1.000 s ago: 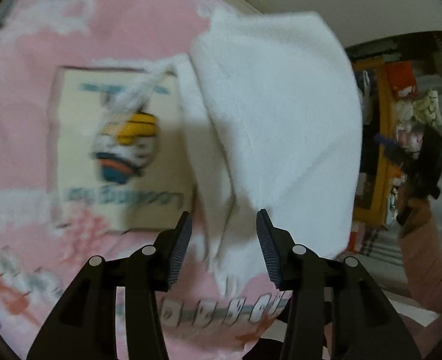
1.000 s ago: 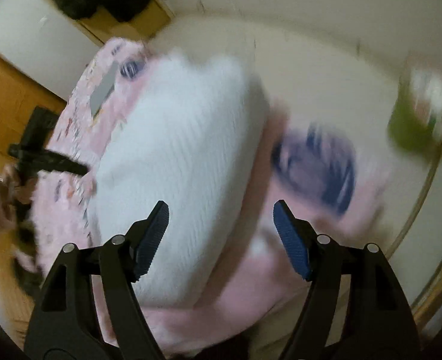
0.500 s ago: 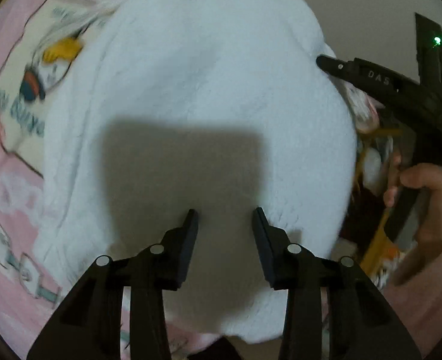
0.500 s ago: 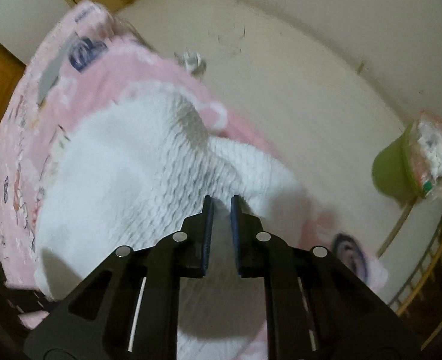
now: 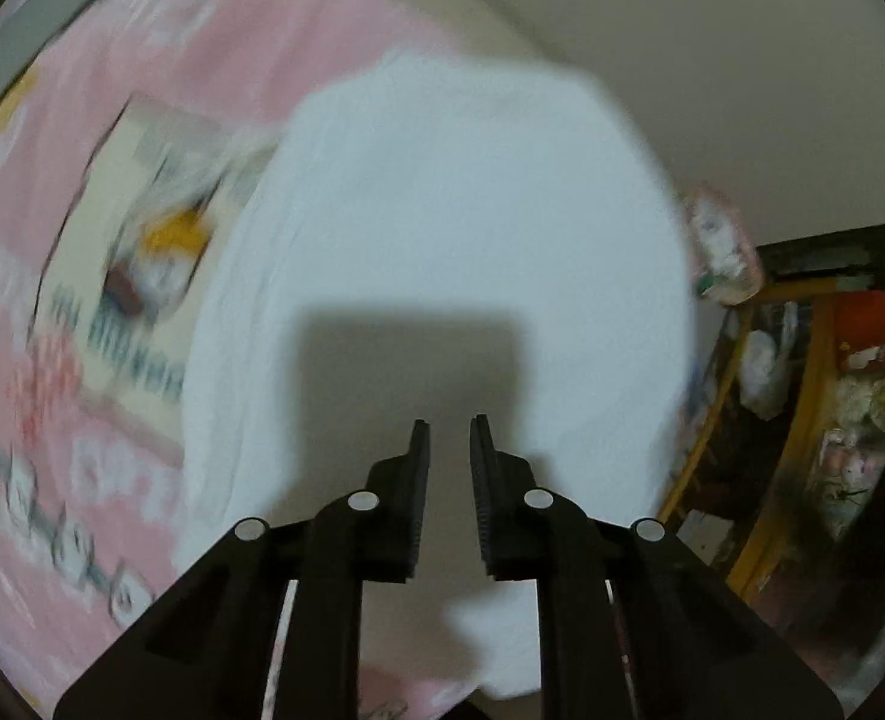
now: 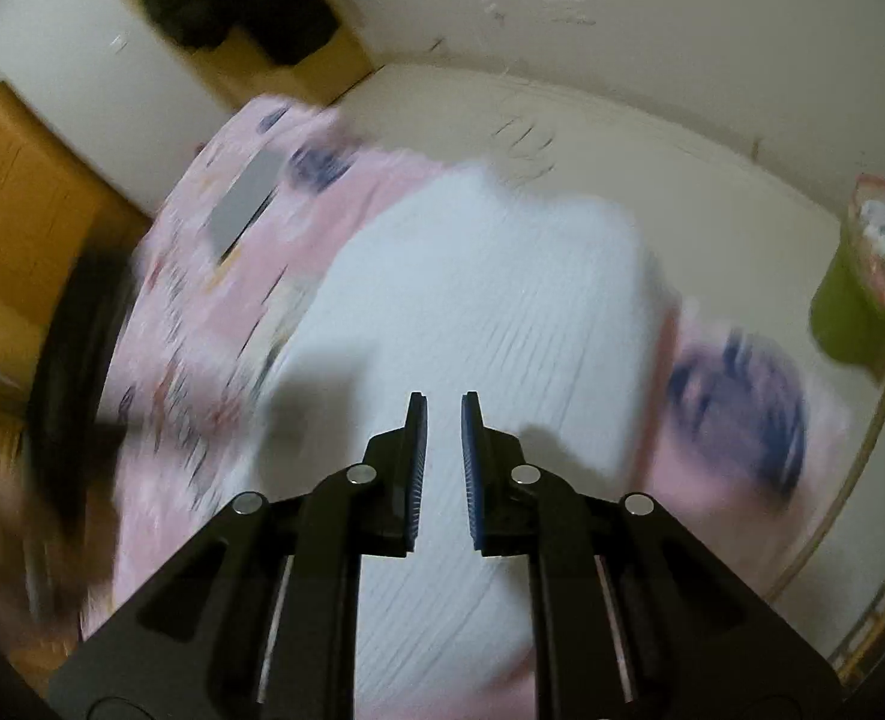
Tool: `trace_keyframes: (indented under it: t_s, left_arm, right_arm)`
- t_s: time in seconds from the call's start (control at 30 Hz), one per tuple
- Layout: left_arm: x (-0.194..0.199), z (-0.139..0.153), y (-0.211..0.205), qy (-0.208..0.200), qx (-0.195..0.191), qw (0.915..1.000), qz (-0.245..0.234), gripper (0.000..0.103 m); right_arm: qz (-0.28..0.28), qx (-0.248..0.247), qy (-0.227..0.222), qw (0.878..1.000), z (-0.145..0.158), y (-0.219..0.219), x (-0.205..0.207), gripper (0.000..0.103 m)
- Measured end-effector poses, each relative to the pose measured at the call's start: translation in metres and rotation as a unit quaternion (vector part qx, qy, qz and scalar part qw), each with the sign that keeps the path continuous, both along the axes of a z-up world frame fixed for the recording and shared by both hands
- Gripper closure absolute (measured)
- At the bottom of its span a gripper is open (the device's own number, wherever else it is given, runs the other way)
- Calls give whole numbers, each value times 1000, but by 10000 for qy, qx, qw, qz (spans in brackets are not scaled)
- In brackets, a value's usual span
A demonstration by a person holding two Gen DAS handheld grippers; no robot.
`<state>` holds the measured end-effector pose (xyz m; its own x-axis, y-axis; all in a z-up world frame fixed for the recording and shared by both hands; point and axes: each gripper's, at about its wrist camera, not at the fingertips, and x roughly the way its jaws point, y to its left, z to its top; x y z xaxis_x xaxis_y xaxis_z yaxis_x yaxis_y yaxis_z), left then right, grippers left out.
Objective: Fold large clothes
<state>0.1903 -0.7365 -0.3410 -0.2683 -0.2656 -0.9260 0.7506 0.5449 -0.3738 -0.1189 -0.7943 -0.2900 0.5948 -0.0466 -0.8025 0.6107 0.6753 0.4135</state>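
Note:
A white knitted garment [image 5: 472, 228] lies folded on a pink patterned bedspread [image 5: 82, 480]. It also shows in the right wrist view [image 6: 502, 312], blurred by motion. My left gripper [image 5: 449, 426] hovers above the garment's near edge, its jaws a narrow gap apart with white cloth showing between them; I cannot tell whether it grips cloth. My right gripper [image 6: 443, 399] is over the garment's near part, jaws likewise a narrow gap apart, and no pinched cloth shows.
A cream panel with a cartoon print [image 5: 142, 228] lies on the bedspread left of the garment. A green bin [image 6: 856, 306] and yellow rack [image 5: 802, 420] stand at the right. A wooden cabinet [image 6: 16, 222] is on the left, beige wall behind.
The left jaws have narrowed from wide open to a small gap. The right jaws went from wide open to nearly shut and now stand slightly wider. Both views pulled back from the garment.

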Motion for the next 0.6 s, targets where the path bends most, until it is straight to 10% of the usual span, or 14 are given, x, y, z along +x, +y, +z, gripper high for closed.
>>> trace_keyframes:
  t_s: [0.2, 0.4, 0.6]
  left_arm:
    - [-12, -30, -102, -359, 357, 9973, -524, 87]
    - [0, -91, -121, -1005, 924, 9890, -562, 99]
    - [-19, -75, -124, -1448, 946, 9825, -695, 100]
  right_arm:
    - [76, -496, 837, 9952, -46, 115, -20, 91]
    - [430, -788, 1035, 9906, -95, 128, -13, 94]
    - [389, -585, 1012, 9924, -85, 121, -8, 94]
